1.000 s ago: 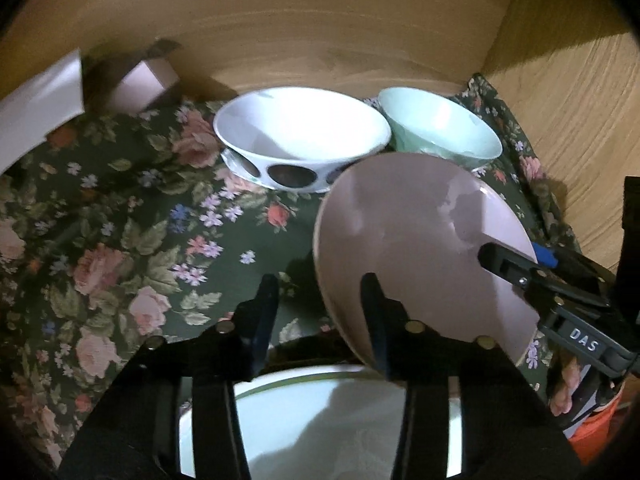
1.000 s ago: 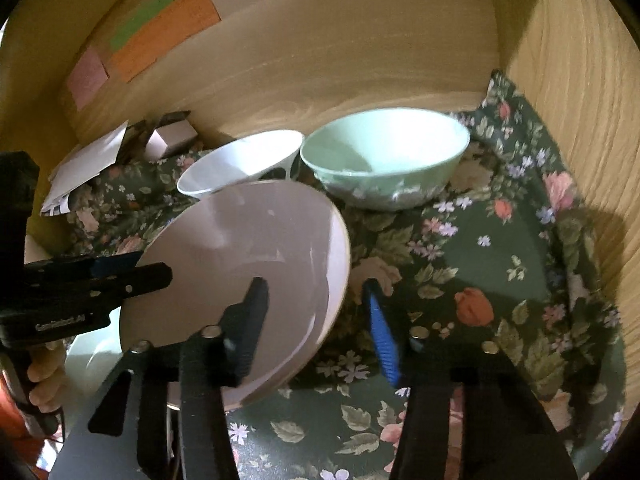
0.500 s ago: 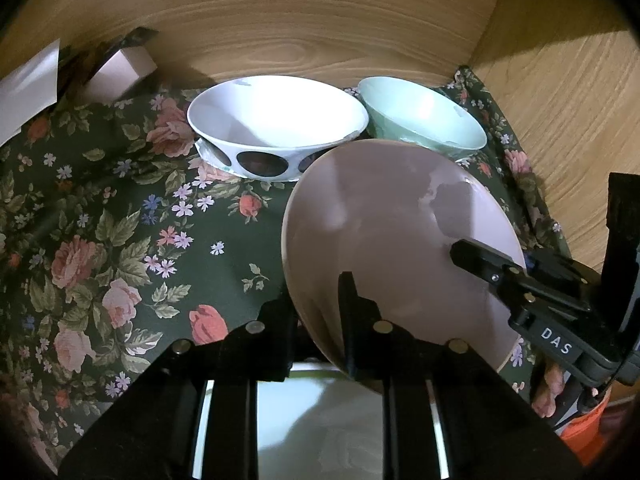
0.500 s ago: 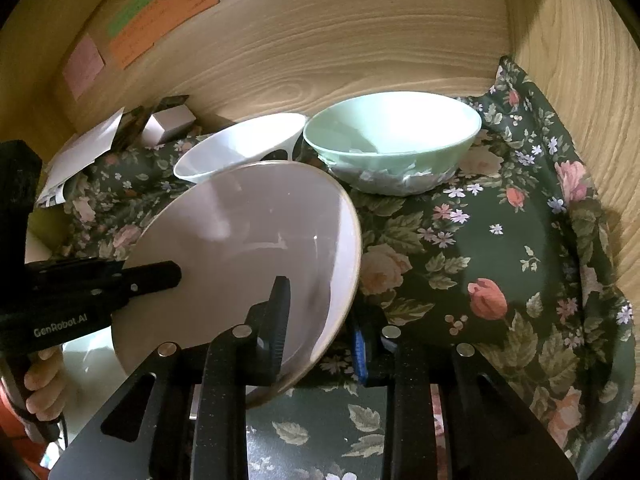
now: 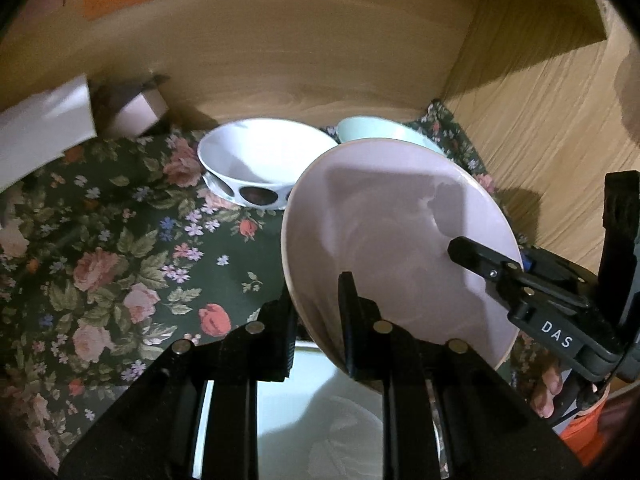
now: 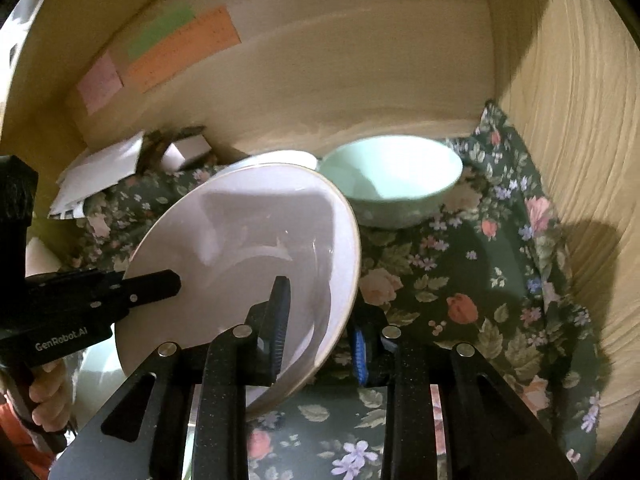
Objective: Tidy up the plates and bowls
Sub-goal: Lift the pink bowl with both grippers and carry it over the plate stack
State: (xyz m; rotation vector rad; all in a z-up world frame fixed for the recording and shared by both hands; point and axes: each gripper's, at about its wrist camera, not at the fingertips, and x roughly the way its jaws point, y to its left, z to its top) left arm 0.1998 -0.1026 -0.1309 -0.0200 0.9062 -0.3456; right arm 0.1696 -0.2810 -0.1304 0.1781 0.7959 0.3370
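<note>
2 grippers pinch opposite edges of 1 pale pink plate (image 5: 392, 240), which hangs tilted above the flowered cloth (image 5: 120, 264). The left gripper (image 5: 316, 320) has its jaws clamped on the plate's near left rim, 1 finger over the face and 1 behind. The right gripper (image 6: 320, 320) is clamped the same way on the right rim, its blue pad (image 6: 360, 350) against the underside. Directly below the plate lies a white plate (image 5: 320, 420) with a thin dark line near its rim. Farther back, 2 bowls stand side by side on the cloth: a white bowl (image 5: 264, 160) with dark ovals, and a mint-green bowl (image 6: 390, 180) nearer the wooden corner. Behind them rises the wooden wall (image 6: 320, 80) carrying coloured notes (image 6: 180, 50).
</note>
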